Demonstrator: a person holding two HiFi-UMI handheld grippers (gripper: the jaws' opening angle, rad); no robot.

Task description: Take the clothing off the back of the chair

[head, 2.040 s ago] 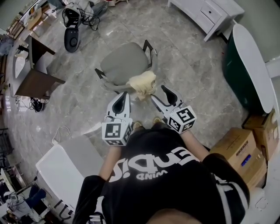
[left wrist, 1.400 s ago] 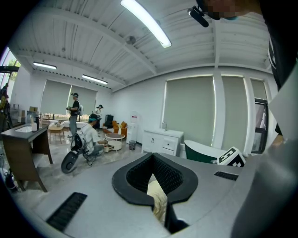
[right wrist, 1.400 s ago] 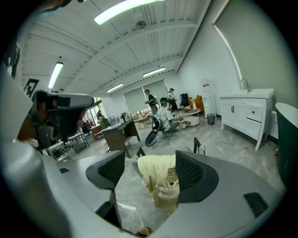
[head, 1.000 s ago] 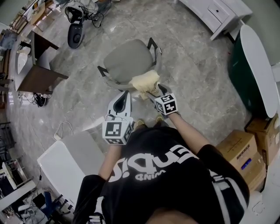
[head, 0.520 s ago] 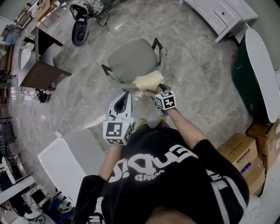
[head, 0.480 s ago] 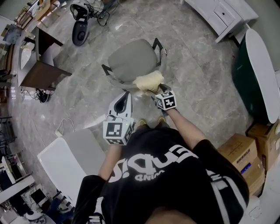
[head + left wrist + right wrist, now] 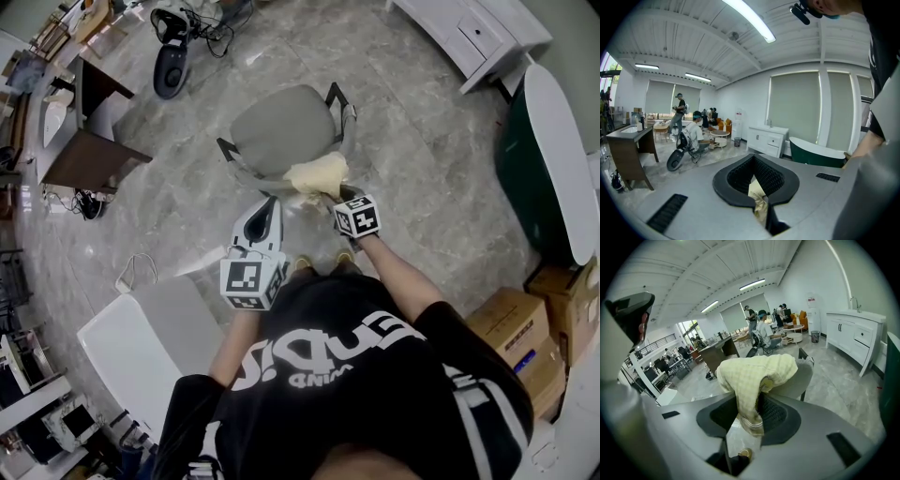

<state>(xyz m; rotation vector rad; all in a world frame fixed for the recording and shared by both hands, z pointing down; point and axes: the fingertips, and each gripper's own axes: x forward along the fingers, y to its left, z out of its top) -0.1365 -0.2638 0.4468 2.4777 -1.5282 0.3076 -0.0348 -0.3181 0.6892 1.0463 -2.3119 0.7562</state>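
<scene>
Right gripper point(image 7: 748, 427): jaws have just been closing; I read them as clamped on a hanging fold of the pale yellow clothing point(image 7: 757, 373). The clothing is draped over the back of the grey chair point(image 7: 281, 127). Only my head view shows the left gripper point(image 7: 265, 214) nearby, jaws together, empty.

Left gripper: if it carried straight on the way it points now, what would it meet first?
Most likely the yellow checked garment draped over the grey chair, which shows in line with the left gripper. Depth is unclear, so it might strike the backrest beside the garment instead.
</scene>
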